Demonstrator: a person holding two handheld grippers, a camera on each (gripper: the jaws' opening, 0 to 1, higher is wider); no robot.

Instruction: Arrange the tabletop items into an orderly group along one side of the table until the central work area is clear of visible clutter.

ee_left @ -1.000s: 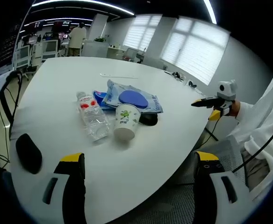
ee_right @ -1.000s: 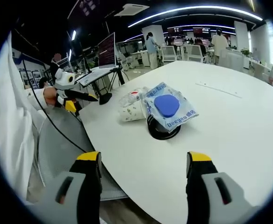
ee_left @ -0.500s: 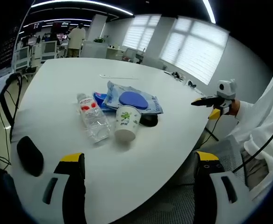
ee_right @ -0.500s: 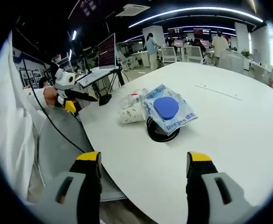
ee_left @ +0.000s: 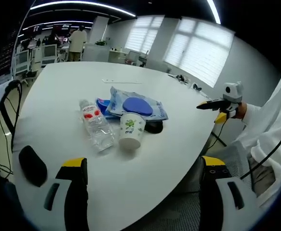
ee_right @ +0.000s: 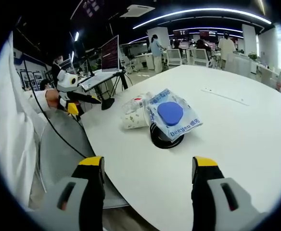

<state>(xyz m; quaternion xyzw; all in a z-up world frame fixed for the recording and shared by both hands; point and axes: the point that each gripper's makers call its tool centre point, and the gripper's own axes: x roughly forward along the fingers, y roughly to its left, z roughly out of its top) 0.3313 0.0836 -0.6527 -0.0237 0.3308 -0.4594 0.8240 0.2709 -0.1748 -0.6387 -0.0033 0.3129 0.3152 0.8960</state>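
Observation:
On the white table [ee_left: 58, 96] a clear water bottle [ee_left: 97, 127] with a red label lies on its side. A paper cup [ee_left: 130, 130] stands beside it, in front of a blue plastic packet [ee_left: 136, 105] that rests partly on a black round object [ee_left: 153, 126]. My left gripper [ee_left: 143, 192] is open, short of the table's near edge. The right gripper view has the same packet [ee_right: 172, 115], black object [ee_right: 164, 139] and cup [ee_right: 133, 118]. My right gripper [ee_right: 147, 192] is open, off the table's edge. Nothing sits between either pair of jaws.
A black oblong object [ee_left: 32, 165] lies near the table's left edge. A thin white strip [ee_left: 121, 80] rests farther back on the table. A person's white sleeve [ee_left: 270, 130] is at the right. Desks, monitors and people stand in the background.
Both views have drifted slightly with the hands. The items on the table lie as before, and both grippers stay open.

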